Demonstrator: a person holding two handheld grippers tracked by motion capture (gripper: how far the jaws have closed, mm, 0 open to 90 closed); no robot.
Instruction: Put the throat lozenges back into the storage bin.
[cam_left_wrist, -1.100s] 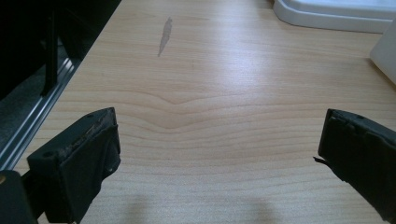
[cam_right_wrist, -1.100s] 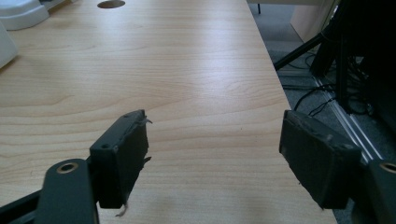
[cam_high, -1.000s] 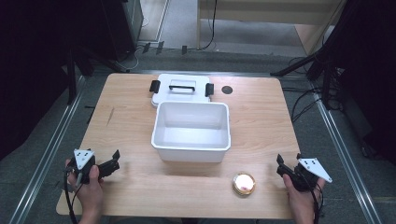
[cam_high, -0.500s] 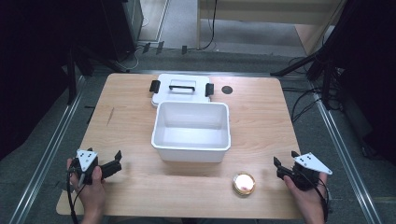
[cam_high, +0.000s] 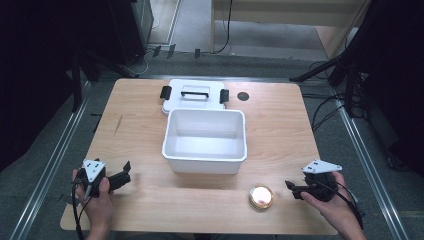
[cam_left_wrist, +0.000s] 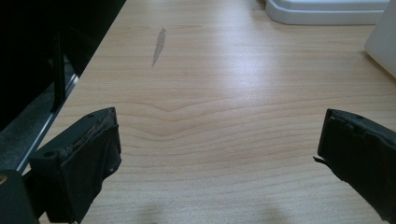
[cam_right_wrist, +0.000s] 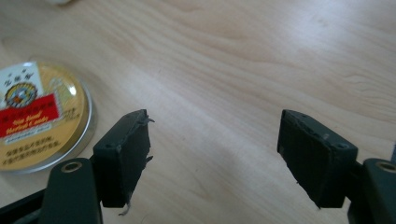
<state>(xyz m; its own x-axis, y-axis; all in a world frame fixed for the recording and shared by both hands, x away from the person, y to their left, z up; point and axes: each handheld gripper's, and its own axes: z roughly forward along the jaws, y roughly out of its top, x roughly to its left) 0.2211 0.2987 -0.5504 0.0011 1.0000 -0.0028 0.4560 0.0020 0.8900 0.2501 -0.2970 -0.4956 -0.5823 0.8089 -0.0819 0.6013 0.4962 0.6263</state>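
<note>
A light wood table (cam_high: 140, 135) is set on a grey floor (cam_high: 45, 165). The round tin (cam_high: 262, 196) lies flat, label up, axis-less, at 9 o'clock of the right gripper (cam_high: 291, 188), whose jaws are parted and have just been widening on nothing. The left gripper (cam_high: 125, 172) is gaping too.

A tub (cam_high: 205, 142) stands at the middle of the table (cam_high: 280, 125), and its lid (cam_high: 194, 95) lies flat just behind it, touching its far wall, with a small round disc (cam_high: 243, 96) just to the lid's right. A round tin (cam_high: 261, 196) lies before the tub's right front corner, near the table's front edge. The right gripper (cam_high: 295, 189) is just to the right of the tin, apart from it, and the left gripper (cam_high: 124, 175) sits near the front left corner, well apart from the tub.
</note>
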